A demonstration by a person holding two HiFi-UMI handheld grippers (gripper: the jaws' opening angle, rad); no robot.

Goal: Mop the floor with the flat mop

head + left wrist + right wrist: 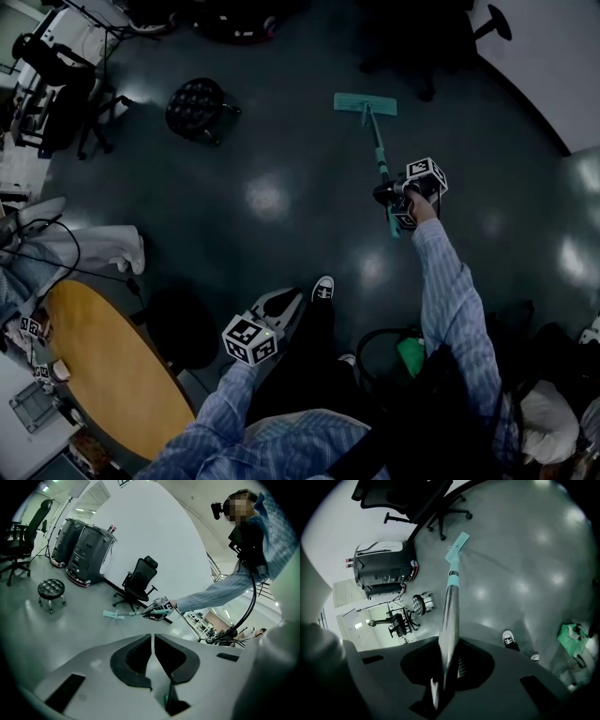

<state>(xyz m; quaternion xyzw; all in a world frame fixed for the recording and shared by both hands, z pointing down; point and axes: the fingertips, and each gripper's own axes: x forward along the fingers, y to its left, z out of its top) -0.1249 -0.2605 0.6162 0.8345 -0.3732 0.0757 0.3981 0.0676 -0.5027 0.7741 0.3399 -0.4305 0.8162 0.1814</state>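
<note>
Arm outstretched, the right hand-held gripper (401,194) clamps the handle of the flat mop (366,104), its teal head laid flat on the floor (281,187) well ahead for reach, while the left hand-held gripper (277,311), closed and empty, hangs idle.

flat mop (366,104) lies on the floor (281,169), right of the stool (197,108).

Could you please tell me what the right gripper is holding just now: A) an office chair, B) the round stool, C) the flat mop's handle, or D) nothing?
C: the right gripper is shut on the mop handle, which runs out between its jaws to the teal mop head on the floor.
</note>
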